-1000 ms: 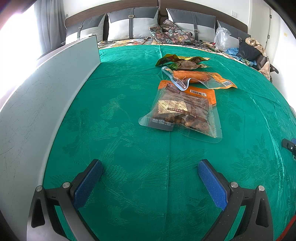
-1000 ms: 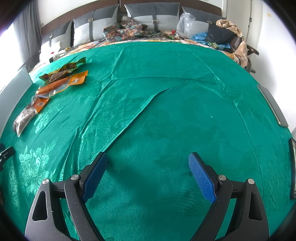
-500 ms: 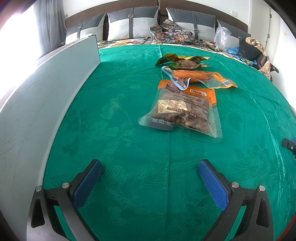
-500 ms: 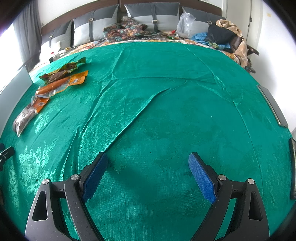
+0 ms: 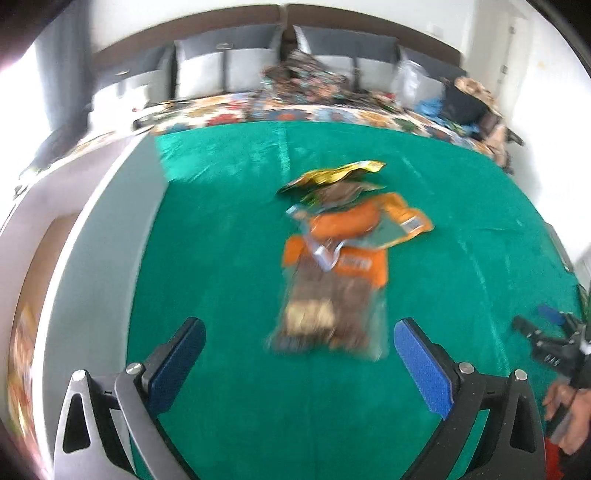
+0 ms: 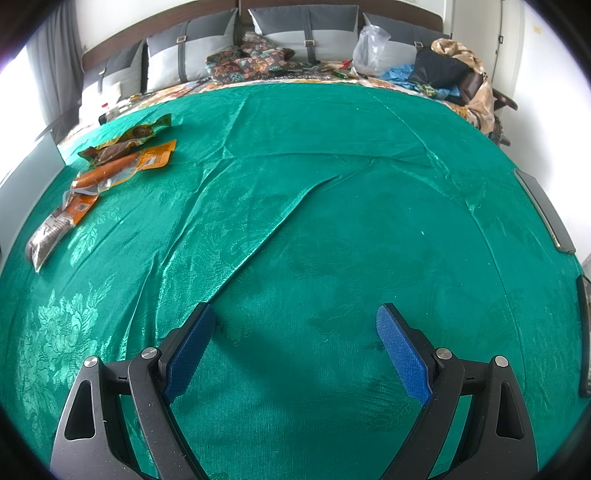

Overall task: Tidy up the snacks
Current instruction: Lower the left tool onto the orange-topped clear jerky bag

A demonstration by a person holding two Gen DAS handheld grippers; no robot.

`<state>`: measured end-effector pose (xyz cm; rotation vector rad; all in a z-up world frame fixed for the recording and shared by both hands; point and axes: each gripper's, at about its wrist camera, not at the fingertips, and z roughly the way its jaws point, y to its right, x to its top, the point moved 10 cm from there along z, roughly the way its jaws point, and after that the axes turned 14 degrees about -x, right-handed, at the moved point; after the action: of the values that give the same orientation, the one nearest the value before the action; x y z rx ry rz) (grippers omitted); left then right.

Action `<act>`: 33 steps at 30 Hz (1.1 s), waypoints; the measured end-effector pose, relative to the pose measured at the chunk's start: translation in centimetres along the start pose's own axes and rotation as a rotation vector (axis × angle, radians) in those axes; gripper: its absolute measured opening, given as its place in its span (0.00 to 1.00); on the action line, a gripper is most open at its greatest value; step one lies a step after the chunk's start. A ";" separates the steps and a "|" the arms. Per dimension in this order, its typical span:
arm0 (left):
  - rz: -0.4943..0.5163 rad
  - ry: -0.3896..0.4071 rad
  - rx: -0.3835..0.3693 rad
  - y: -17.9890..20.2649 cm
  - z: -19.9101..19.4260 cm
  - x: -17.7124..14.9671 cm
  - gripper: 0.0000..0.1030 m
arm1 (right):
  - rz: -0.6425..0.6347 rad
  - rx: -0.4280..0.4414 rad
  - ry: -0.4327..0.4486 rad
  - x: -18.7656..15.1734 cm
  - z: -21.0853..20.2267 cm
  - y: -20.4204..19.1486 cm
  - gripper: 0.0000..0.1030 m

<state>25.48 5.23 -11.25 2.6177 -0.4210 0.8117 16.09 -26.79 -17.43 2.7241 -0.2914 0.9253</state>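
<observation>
Three snack packs lie in a row on the green cloth. Nearest is a clear pack of brown snacks with an orange top. Behind it lies an orange sausage pack, then a yellow-green pack. My left gripper is open just in front of the brown pack, which is blurred. My right gripper is open over bare cloth, far right of the packs. It also shows in the left wrist view as the right gripper, held by a hand.
A grey-white board stands along the left edge of the cloth. Pillows, a plastic bag and piled clothes lie at the far end. Dark flat objects sit at the right edge.
My left gripper has risen and tilted, so the packs now lie straight ahead between its fingers and the view is blurred. The right gripper has not moved.
</observation>
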 end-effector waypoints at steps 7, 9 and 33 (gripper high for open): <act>0.059 -0.267 -0.081 0.4 7.4 0.4 0.98 | 0.000 0.000 0.000 0.0 0.0 0.0 0.89; 0.075 -0.295 -0.071 0.5 8.7 -0.2 0.98 | 0.000 0.000 0.000 0.0 0.0 0.0 0.89; 0.057 -0.242 0.023 -1.3 9.1 -1.1 0.85 | 0.000 0.001 0.000 0.0 0.0 0.1 0.89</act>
<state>29.48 2.64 -19.21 2.7468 -0.5573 0.5205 16.10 -26.85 -17.41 2.7249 -0.2918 0.9250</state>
